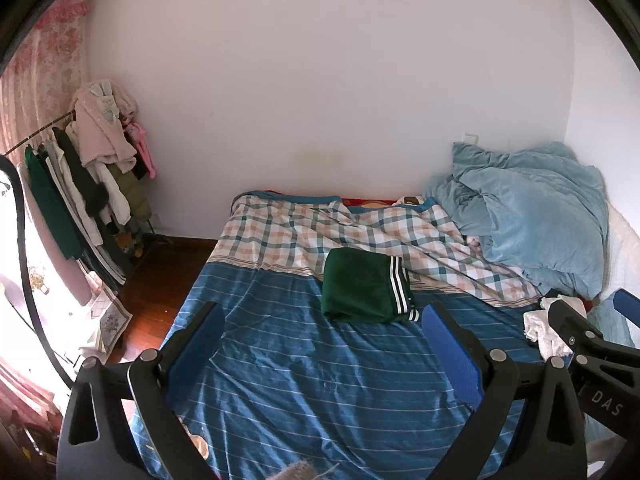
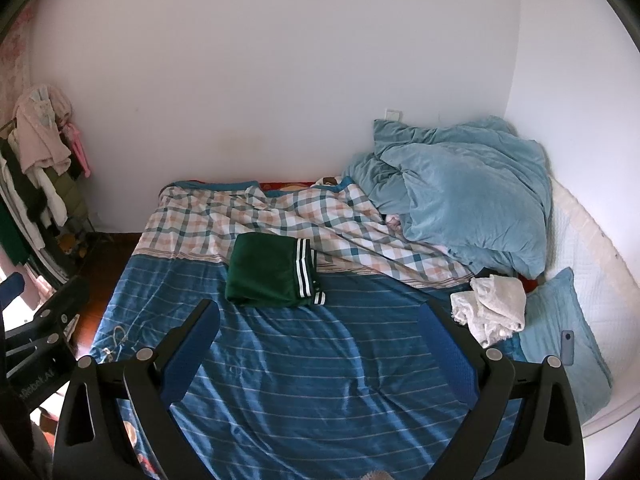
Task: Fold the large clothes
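Near half of the bed (image 2: pixel 304 380), the blue striped sheet, lies bare and open between both pairs of tongs, left (image 1: pixel 324 320) and right (image 2: pixel 320 318), jaws spread wide and empty. Folded green garment (image 2: pixel 272 274) sits mid-bed, free on all sides. Right side obstructed: white crumpled cloth (image 2: pixel 494 310), pale blue pillow (image 2: pixel 560 344) carrying a phone (image 2: pixel 567 346), heaped blue duvet (image 2: pixel 468 196) against the wall. Clothes rack (image 1: pixel 88 184) crowds the floor strip on the left
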Tool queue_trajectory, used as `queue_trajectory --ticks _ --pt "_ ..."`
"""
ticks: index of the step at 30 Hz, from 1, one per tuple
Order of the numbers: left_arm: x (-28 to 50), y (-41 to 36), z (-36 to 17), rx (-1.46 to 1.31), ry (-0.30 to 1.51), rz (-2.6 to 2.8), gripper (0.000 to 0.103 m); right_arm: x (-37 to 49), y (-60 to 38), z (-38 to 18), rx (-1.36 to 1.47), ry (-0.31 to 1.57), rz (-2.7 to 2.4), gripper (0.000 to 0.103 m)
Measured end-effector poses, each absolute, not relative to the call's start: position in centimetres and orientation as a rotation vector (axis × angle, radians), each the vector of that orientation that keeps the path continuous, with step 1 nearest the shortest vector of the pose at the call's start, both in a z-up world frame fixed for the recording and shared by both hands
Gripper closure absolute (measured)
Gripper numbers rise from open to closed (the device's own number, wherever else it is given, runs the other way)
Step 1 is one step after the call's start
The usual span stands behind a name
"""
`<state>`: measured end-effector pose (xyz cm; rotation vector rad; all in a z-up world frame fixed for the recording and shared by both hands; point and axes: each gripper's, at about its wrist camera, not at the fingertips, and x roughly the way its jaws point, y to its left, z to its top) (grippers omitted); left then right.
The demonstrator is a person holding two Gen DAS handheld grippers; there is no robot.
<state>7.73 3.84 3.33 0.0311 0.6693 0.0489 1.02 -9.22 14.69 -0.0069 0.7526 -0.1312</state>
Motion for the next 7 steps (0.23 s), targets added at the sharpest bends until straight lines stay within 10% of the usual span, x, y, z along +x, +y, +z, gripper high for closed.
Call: queue_trajectory --ticks 7 --pt "7.42 3.71 3.19 0.028 0.670 0.046 0.002 0.84 -9.29 14.78 -0.007 0.753 -0.138 0.002"
